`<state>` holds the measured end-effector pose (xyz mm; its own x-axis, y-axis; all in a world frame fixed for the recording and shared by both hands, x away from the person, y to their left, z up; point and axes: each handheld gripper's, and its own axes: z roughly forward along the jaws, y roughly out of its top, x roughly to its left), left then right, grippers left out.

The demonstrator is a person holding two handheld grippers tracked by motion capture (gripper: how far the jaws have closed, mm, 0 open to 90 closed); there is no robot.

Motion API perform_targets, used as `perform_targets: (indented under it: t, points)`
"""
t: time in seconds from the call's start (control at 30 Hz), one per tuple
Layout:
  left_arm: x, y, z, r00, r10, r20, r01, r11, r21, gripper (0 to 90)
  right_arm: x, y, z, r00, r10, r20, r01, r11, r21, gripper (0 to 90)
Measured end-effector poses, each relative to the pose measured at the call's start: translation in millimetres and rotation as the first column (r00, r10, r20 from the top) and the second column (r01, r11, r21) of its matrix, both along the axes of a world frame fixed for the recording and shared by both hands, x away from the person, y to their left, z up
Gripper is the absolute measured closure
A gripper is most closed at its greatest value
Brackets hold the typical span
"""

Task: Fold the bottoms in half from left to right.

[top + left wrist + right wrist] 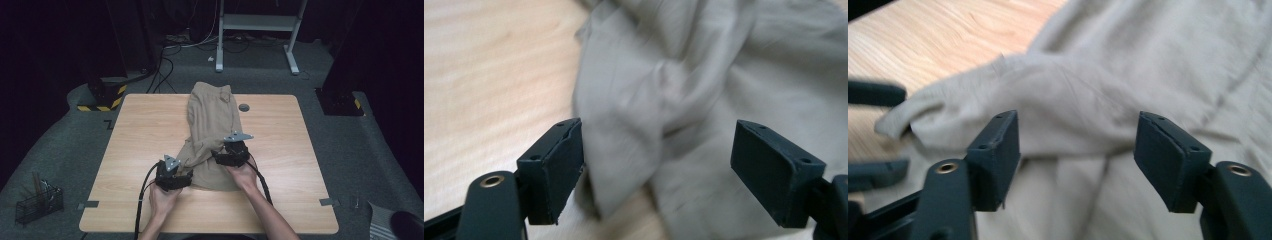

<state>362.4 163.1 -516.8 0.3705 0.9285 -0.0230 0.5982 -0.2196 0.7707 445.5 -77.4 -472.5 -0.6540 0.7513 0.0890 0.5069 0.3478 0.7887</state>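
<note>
Both claws stand spread with nothing pinched: your left claw [186,170] sits at the near left corner of the cloth [212,125], your right claw [220,156] on its near middle. That tan cloth lies along the middle of the table [140,145], its long axis running straight away from you, far end at the far edge. A bunched fold [624,150] lies right between the left claw's jaws and a rolled ridge [1068,115] just ahead of the right's, so either is near enough to grip.
</note>
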Motion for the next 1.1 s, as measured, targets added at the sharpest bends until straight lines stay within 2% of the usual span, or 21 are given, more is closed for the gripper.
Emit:
perform_targets:
  t: [0.07, 0.17, 0.27, 0.3, 0.4, 0.47, 0.5, 0.53, 0.6, 0.77, 0.83, 0.93, 1.0, 1.03, 1.1]
  points:
    - [-0.6, 2.6, -4.3, 0.9998, 0.013, -0.012, -0.013, 0.9999, 0.003, 21.1, 4.4, 9.1, 2.8, 1.0, 0.007, 0.005, -0.007, 1.0, 0.006, 31.2]
    - [1.6, 3.9, -9.2, 0.9994, 0.024, -0.023, -0.024, 0.9997, 0.0, 20.5, 12.1, 24.1, 4.2, 0.9999, 0.014, 0.005, -0.014, 1.0, -0.016, 29.5]
    - [4.4, 1.4, -10.5, 0.9988, 0.034, -0.036, -0.033, 0.9989, 0.033, 19.8, 18.9, 38.1, 2.9, 0.9999, 0.01, -0.01, -0.01, 0.999, -0.044, 29.2]
    - [4.7, 1.4, -10.5, 0.9988, 0.032, -0.037, -0.031, 0.9989, 0.036, 20.0, 23.1, 42.8, 0.1, 0.9994, 0.01, -0.033, -0.012, 0.999, -0.053, 32.8]
    - [5.5, 2.9, -10.5, 0.9989, 0.032, -0.034, -0.031, 0.999, 0.031, 21.3, 29.9, 47.8, -10.3, 0.9966, 0.017, -0.08, -0.023, 0.997, -0.078, 58.0]
    - [6.1, 3.4, -10.5, 0.9991, 0.028, -0.033, -0.027, 0.9991, 0.031, 22.0, 33.3, 45.6, -16.5, 0.9917, 0.046, -0.12, -0.056, 0.995, -0.079, 72.8]
    - [6.5, 3.5, -10.5, 0.9991, 0.027, -0.033, -0.026, 0.9991, 0.032, 22.0, 33.6, 42.5, -19.1, 0.9891, 0.059, -0.135, -0.069, 0.995, -0.072, 79.6]
    - [6.8, 3.7, -10.5, 0.9991, 0.026, -0.032, -0.025, 0.9991, 0.034, 22.0, 31.8, 39.6, -19.2, 0.9899, 0.059, -0.129, -0.068, 0.996, -0.066, 84.0]
    - [6.7, 3.5, -10.6, 0.9991, 0.028, -0.033, -0.027, 0.9991, 0.034, 22.0, 26.7, 33.8, -16.1, 0.9919, 0.066, -0.109, -0.071, 0.996, -0.047, 87.8]
    - [6.7, 3.8, -10.5, 0.9991, 0.027, -0.033, -0.026, 0.9991, 0.033, 22.1, 12.4, 18.3, -2.6, 0.995, 0.092, -0.04, -0.093, 0.995, -0.023, 89.1]
    - [6.6, 3.7, -10.5, 0.9991, 0.027, -0.033, -0.026, 0.9991, 0.033, 22.1, 1.5, 5.5, 2.2, 0.9957, 0.092, -0.009, -0.092, 0.996, -0.018, 89.0]
    - [6.4, 3.5, -10.6, 0.999, 0.028, -0.034, -0.027, 0.9992, 0.031, 22.1, -12.3, -17.4, 3.5, 0.9969, 0.077, 0.013, -0.077, 0.997, -0.006, 88.9]
    - [6.4, 3.4, -10.6, 0.999, 0.029, -0.034, -0.028, 0.9991, 0.031, 22.1, -21.1, -37.5, -0.1, 0.9986, 0.052, 0.005, -0.052, 0.999, 0.008, 88.9]
    - [6.3, 3.4, -10.6, 0.999, 0.03, -0.034, -0.029, 0.9991, 0.031, 22.1, -24.6, -47.5, -4.6, 0.9991, 0.041, -0.011, -0.041, 0.999, 0.017, 88.9]
    - [6.3, 3.3, -10.6, 0.999, 0.031, -0.034, -0.03, 0.9991, 0.031, 22.1, -28.9, -63.2, -18.8, 0.998, 0.023, -0.06, -0.023, 1.0, 0.0, 88.6]
